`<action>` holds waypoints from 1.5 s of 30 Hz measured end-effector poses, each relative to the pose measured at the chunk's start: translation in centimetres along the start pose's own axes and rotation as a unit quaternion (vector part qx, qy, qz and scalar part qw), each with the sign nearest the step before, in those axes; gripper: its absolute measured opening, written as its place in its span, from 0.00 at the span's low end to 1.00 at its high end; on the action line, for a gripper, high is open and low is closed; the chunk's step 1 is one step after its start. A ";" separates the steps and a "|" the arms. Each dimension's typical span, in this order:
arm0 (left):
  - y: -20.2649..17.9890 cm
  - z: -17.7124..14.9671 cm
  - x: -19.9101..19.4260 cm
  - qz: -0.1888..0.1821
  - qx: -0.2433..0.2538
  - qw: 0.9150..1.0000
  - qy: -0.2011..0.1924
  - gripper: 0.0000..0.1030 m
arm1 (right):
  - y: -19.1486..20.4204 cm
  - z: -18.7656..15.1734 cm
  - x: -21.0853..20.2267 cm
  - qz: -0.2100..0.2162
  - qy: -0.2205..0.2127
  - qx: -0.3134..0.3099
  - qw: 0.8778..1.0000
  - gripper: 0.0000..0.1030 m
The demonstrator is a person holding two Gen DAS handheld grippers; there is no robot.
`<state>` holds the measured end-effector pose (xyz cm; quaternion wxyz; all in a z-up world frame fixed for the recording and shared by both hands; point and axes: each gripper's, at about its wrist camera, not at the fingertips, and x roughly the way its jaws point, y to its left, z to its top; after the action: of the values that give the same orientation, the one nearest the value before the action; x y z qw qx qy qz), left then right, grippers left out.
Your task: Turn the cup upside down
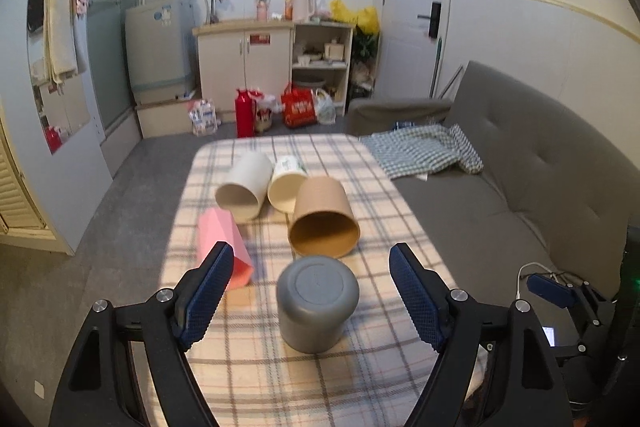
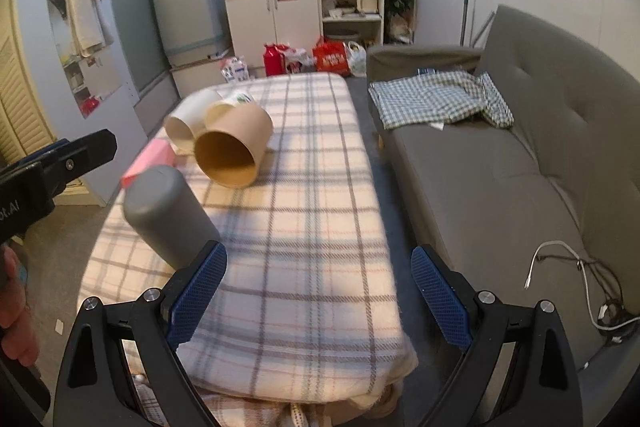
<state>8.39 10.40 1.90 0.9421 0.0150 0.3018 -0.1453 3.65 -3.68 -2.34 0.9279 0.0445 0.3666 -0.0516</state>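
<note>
A grey cup (image 1: 316, 303) stands bottom up on the plaid-covered table (image 1: 384, 211). It also shows in the right wrist view (image 2: 170, 215). My left gripper (image 1: 310, 291) is open, its fingers on either side of the grey cup without touching it. My right gripper (image 2: 318, 287) is open and empty over the table's near right part, the grey cup just left of its left finger. A brown paper cup (image 1: 324, 223), two white cups (image 1: 244, 191) (image 1: 286, 183) and a pink cup (image 1: 224, 247) lie on their sides farther back.
A grey sofa (image 1: 520, 187) with a checked cloth (image 1: 428, 147) runs along the table's right side. A white cable (image 2: 560, 267) lies on the sofa seat. Cabinets, a fridge and bags stand on the floor beyond the table's far end.
</note>
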 end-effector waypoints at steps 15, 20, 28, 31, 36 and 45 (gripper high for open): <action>2.5 -5.1 -4.0 0.039 -0.026 0.999 -0.008 0.81 | 2.9 -1.8 -3.4 0.025 -0.032 -0.021 0.999 0.91; 2.7 -7.4 -4.1 0.075 -0.028 0.997 -0.007 0.93 | 3.3 -3.0 -3.1 0.030 -0.034 -0.028 0.999 0.91; 3.6 -8.6 -3.8 0.084 -0.042 0.996 0.002 0.94 | 3.1 -3.8 -2.7 0.029 -0.030 -0.025 0.999 0.95; 3.5 -8.5 -3.9 0.082 -0.039 0.996 -0.001 0.94 | 3.1 -3.9 -2.6 0.028 -0.029 -0.025 0.999 0.96; 3.1 -8.7 -4.0 0.081 -0.033 0.996 -0.002 0.94 | 3.1 -3.9 -2.6 0.028 -0.030 -0.026 0.999 0.96; 2.9 -8.8 -4.0 0.083 -0.036 0.996 0.000 0.94 | 3.0 -4.0 -2.6 0.028 -0.031 -0.025 0.999 0.97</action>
<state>1.13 15.29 -3.18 0.9507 0.0057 0.3048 -0.0560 -0.54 -0.07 -3.34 0.9407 0.0297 0.3376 -0.0174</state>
